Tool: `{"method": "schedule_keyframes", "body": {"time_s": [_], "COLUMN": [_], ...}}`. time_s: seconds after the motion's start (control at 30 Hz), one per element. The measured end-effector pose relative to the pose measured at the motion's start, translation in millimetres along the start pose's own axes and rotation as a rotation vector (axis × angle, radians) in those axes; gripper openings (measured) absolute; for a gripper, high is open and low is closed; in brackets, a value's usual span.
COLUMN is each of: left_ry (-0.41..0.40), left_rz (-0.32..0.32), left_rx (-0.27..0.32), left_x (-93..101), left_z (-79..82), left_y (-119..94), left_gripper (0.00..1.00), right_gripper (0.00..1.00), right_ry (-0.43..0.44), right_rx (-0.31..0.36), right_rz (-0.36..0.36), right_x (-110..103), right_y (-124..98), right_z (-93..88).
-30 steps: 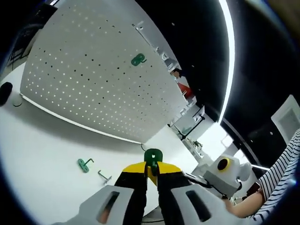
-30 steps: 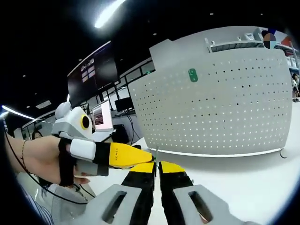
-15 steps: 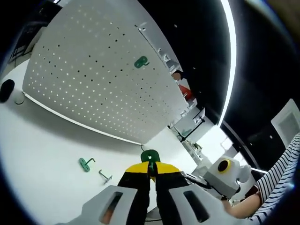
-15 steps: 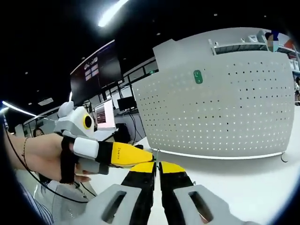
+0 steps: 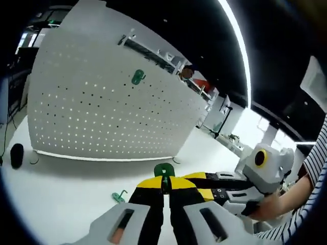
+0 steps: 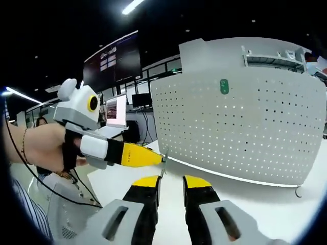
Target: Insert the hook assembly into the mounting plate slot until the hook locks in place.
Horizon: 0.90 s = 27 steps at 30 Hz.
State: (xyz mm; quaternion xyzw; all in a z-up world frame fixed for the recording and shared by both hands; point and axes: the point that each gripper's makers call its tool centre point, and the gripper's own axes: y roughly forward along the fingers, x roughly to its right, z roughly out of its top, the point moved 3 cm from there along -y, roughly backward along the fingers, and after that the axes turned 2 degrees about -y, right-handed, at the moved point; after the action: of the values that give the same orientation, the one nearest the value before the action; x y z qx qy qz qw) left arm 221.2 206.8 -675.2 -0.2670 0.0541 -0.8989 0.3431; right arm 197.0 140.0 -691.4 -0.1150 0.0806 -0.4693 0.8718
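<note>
The white pegboard mounting plate (image 5: 102, 117) (image 6: 245, 127) stands upright on the white table, with one green hook (image 5: 137, 77) (image 6: 224, 86) fixed high on it. My left gripper (image 5: 164, 185) is shut on a green hook assembly (image 5: 163, 170), whose plate sticks out above the yellow tips. In the right gripper view the left gripper (image 6: 158, 159) reaches in from the left, held by a hand (image 6: 43, 148), with a thin metal hook wire at its tip. My right gripper (image 6: 172, 182) is open, its jaws just below that tip. It lies alongside from the right (image 5: 200, 185).
Another green hook (image 5: 120, 196) lies on the table in front of the pegboard. A small black object (image 5: 17, 154) sits at the board's left foot. A striped sleeve (image 5: 306, 204) is at the far right. Monitors (image 6: 115, 109) stand behind the left gripper.
My right gripper's jaws have opened; they were shut together before. Both cameras have rolled and shifted, so the pegboard now stands more upright in the left gripper view. The left gripper keeps its hold.
</note>
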Motion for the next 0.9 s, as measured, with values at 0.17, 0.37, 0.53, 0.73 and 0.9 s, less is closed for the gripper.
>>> {"method": "schedule_keyframes", "body": {"time_s": [0.17,0.37,0.53,0.73,0.9], "left_ry": [0.086,0.135,0.168,0.187,0.212], "left_rz": [0.054,0.135,0.2,0.25,0.291], "left_rx": [0.01,0.066,0.122,0.189,0.252], "left_x": [-6.3,-19.7,-29.5,-36.3,-41.2], "left_z": [5.8,18.0,29.9,42.5,54.6], "left_y": [-0.7,-5.7,-12.2,-16.9,-18.2], "left_gripper": [0.01,0.01,0.01,0.01,0.01], "right_gripper": [0.23,0.32,0.37,0.41,0.45], "right_ry": [0.0,-0.119,-0.099,-0.16,-0.198], "right_rx": [-0.041,-0.14,-0.203,-0.256,-0.264], "right_rz": [-0.041,-0.136,-0.184,-0.203,-0.218], "right_x": [12.9,30.7,39.9,41.1,42.4], "right_y": [-15.6,-33.8,-48.0,-55.5,-53.5], "right_z": [-15.2,-44.3,-67.5,-84.7,-88.0]}}
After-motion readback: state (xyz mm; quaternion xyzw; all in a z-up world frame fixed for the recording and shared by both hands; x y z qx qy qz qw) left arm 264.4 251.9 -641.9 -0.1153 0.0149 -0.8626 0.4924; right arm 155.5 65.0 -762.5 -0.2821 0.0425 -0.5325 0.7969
